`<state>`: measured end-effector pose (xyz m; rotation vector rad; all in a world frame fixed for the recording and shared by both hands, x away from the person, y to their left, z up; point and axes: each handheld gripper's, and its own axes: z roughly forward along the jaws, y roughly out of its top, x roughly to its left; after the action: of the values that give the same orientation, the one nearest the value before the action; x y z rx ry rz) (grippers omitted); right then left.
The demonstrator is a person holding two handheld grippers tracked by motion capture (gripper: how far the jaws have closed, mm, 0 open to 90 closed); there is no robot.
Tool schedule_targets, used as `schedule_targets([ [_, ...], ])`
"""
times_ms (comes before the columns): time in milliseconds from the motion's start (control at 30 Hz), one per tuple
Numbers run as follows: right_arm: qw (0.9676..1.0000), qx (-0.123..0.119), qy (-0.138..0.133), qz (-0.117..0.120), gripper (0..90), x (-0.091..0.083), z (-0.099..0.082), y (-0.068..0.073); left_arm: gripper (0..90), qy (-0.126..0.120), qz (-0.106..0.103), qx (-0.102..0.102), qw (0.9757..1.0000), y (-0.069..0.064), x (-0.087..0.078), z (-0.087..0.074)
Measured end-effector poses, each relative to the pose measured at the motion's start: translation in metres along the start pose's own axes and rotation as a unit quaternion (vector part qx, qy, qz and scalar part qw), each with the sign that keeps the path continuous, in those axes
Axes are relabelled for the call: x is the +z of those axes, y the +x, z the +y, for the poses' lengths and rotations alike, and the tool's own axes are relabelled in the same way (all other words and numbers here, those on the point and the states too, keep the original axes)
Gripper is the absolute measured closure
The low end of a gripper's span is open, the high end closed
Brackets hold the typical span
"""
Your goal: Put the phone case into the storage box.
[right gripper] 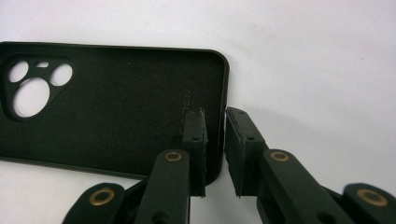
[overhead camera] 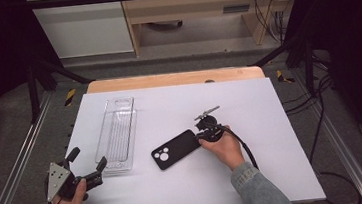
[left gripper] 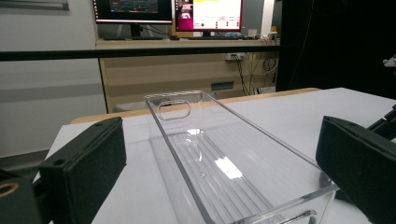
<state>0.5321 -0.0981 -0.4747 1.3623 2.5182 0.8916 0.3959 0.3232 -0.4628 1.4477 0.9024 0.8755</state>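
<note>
One clear tray (overhead camera: 116,133), one black phone case (overhead camera: 175,149), two monitors (left gripper: 168,11).

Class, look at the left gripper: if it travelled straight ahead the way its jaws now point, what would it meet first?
Most likely the near end wall of the clear plastic rectangular tray, which lies between the open jaws of the left gripper; the remaining gap is hard to judge.

A black phone case (overhead camera: 175,149) lies open side up on the white counter (overhead camera: 275,163), camera cutouts toward the clear plastic tray (overhead camera: 117,133), which stands empty just beside it.
</note>
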Motion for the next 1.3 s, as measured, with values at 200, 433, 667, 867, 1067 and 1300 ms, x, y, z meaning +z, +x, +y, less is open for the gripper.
schedule_targets([
  [200,1.0000,0.000,0.002,0.002,79.8,0.0000,-0.0005,-0.0010,1.2,0.001,-0.002,0.001,1.0000,-0.0007,0.0001,0.0000],
  [433,1.0000,0.002,0.002,0.002,80.5,0.0006,-0.0011,-0.0011,1.2,0.002,-0.002,0.001,1.0000,-0.0007,0.0001,-0.0001],
  [667,1.0000,0.009,0.002,-0.001,82.0,0.0001,-0.0012,0.0001,1.3,0.002,-0.001,0.001,1.0000,-0.0008,0.0001,0.0000],
  [867,0.9999,0.010,-0.001,-0.008,85.9,-0.0006,-0.0027,-0.0004,1.3,0.002,-0.001,0.002,1.0000,-0.0007,0.0003,-0.0002],
  [1067,0.9997,0.018,-0.007,-0.014,86.7,-0.0005,-0.0039,0.0008,1.2,0.003,-0.001,0.001,1.0000,-0.0006,0.0005,-0.0004],
  [1300,0.9995,0.023,-0.009,-0.020,87.4,-0.0004,-0.0042,0.0021,1.3,0.004,0.000,0.001,1.0000,0.0000,0.0006,-0.0006],
])
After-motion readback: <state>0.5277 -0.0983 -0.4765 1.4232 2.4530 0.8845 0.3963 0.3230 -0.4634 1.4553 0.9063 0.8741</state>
